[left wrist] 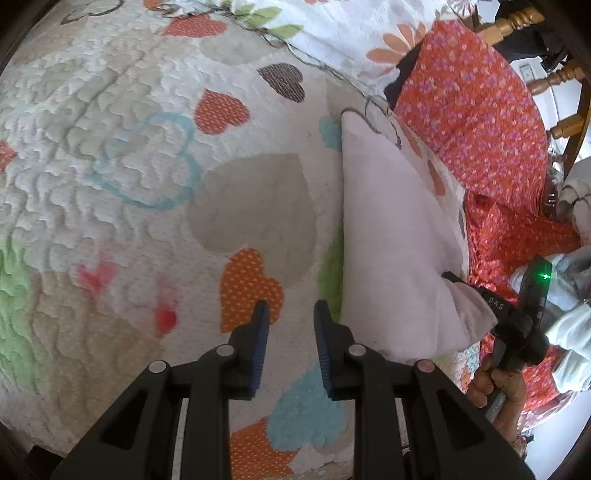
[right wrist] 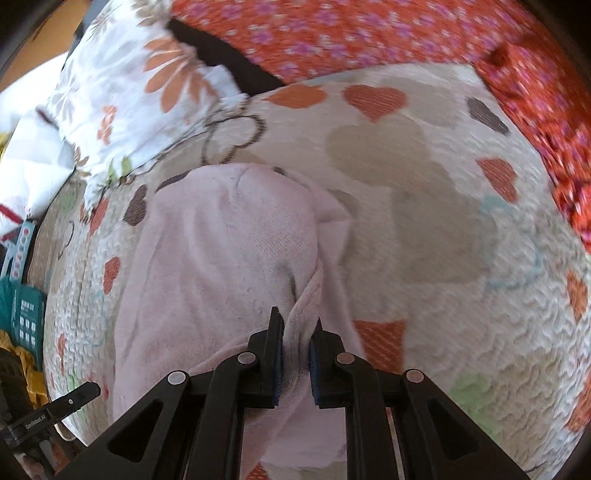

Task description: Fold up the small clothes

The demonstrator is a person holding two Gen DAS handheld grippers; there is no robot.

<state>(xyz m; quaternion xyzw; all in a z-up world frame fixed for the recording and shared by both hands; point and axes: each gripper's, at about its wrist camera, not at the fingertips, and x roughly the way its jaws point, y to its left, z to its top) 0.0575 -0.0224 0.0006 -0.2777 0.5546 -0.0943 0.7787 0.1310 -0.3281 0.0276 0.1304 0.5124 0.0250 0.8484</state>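
Observation:
A small pale pink garment (right wrist: 221,251) lies partly lifted on a quilted bedspread with heart prints (right wrist: 461,314). My right gripper (right wrist: 297,325) is shut on a bunched edge of it and holds that edge above the bed. In the left wrist view the garment (left wrist: 391,229) hangs as a raised sheet at the right, with the right gripper (left wrist: 456,278) pinching its lower corner. My left gripper (left wrist: 290,308) is open and empty over the bedspread (left wrist: 110,184), just left of the garment.
A red floral cloth (left wrist: 472,110) lies along the bed's far side, also in the right wrist view (right wrist: 369,29). A white flowered pillow (right wrist: 147,96) sits at the head. A wooden chair (left wrist: 561,74) stands beyond the bed. Boxes (right wrist: 26,314) lie off the bed's left edge.

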